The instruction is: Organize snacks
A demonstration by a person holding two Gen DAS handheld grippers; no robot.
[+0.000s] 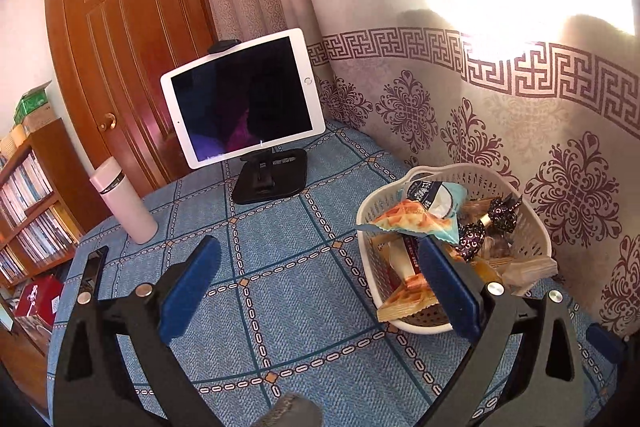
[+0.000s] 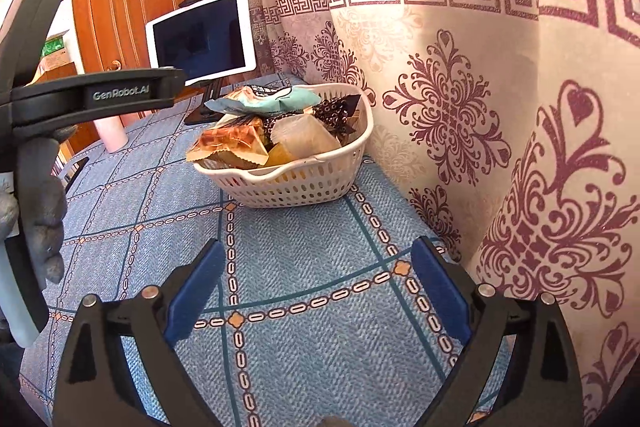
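My left gripper & right gripper: both released, nothing btwn. Basket far-right by curtain, long axis near-far; snacks piled inside.

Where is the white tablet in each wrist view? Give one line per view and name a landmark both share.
Left wrist view: the white tablet stands left of centre in the upper half, on a black stand, in front of the wooden door.
Right wrist view: the tablet is smaller, in the upper left, behind the snack basket.
Shared landmark: the snack basket, which sits to the tablet's right in both views.
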